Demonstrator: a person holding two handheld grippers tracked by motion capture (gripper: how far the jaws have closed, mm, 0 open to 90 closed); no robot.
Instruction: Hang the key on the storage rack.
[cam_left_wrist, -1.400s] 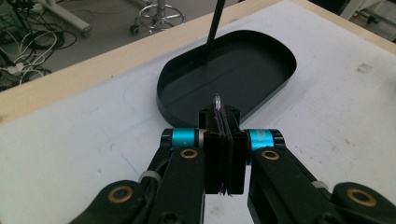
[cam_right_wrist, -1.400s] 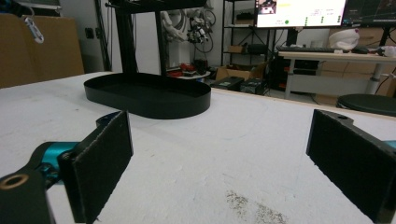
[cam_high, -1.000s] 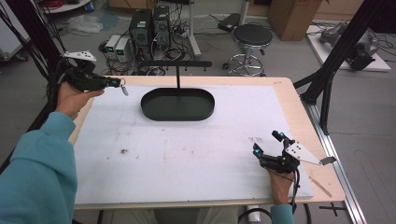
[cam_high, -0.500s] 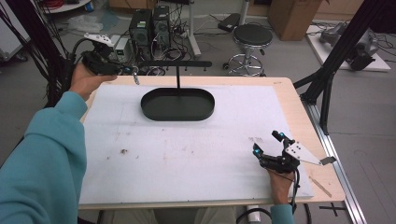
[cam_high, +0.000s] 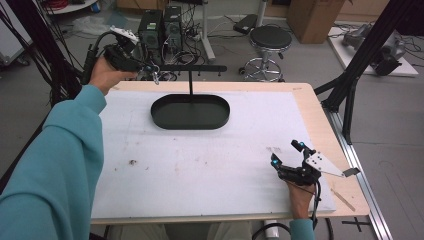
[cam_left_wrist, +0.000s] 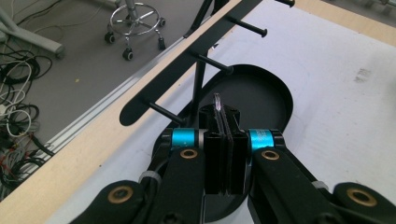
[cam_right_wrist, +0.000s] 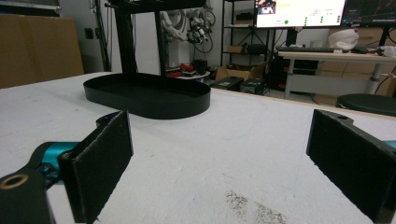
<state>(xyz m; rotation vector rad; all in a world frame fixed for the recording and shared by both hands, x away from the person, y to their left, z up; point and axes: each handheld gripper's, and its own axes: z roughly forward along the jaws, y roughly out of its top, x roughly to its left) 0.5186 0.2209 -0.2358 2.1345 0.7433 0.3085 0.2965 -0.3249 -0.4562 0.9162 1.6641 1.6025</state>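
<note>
The table (cam_high: 320, 107) has a pale, bare wood border, and most of its top lies under a white matt sheet (cam_high: 210, 160) that looks faintly rough and carries a few brown specks. The oval tray (cam_high: 190, 112) and its rack (cam_left_wrist: 187, 70) of pegs look like matt black painted metal. The right gripper (cam_high: 287, 155) has dull black jaws faced with coarse, grainy pads (cam_right_wrist: 100, 158), while the left gripper (cam_left_wrist: 223, 135) shows shiny blue metal sleeves and brass-coloured rivets. The sleeve (cam_high: 55, 170) is soft teal cloth.

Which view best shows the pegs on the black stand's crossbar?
The left gripper view: the crossbar runs close, with four pegs clearly jutting out. The high view shows the bar as a thin line, pegs unresolved. The right gripper view shows just the post and tray.
</note>
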